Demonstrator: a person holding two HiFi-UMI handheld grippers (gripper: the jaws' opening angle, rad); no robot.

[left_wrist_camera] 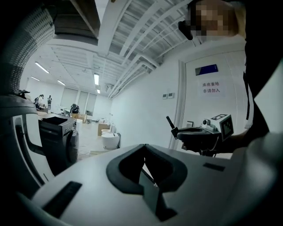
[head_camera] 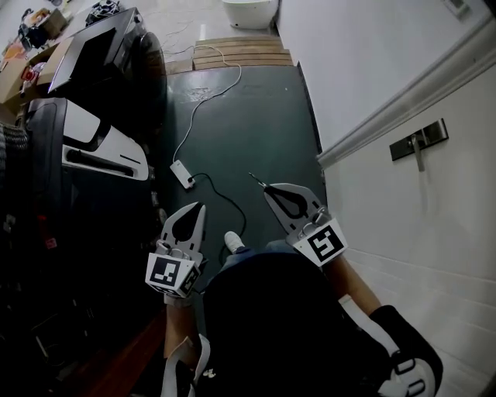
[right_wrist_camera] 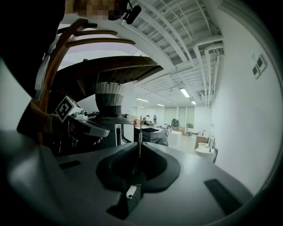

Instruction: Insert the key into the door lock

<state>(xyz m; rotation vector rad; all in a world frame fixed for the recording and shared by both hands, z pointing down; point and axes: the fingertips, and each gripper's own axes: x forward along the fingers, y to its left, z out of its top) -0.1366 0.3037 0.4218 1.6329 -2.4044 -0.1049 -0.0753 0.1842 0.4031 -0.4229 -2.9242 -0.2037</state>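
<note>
My right gripper (head_camera: 266,187) is shut on a thin metal key (head_camera: 255,180), whose blade sticks out past the fingertips over the dark floor. In the right gripper view the key (right_wrist_camera: 140,131) stands straight up from the closed jaws of the right gripper (right_wrist_camera: 140,146). The door lock with its lever handle (head_camera: 418,143) sits on the white door at the right, well away from the key tip. My left gripper (head_camera: 198,207) hangs lower left, shut and holding nothing. The left gripper view shows the left gripper (left_wrist_camera: 143,148), the right gripper (left_wrist_camera: 200,133) with the key (left_wrist_camera: 170,122), and the white door (left_wrist_camera: 213,106).
A white cable with a power strip (head_camera: 183,173) runs across the dark green floor (head_camera: 256,116). Black and white machines (head_camera: 93,147) crowd the left side. A wooden pallet (head_camera: 240,53) and a white toilet (head_camera: 249,11) lie ahead. The person's shoe (head_camera: 232,242) is between the grippers.
</note>
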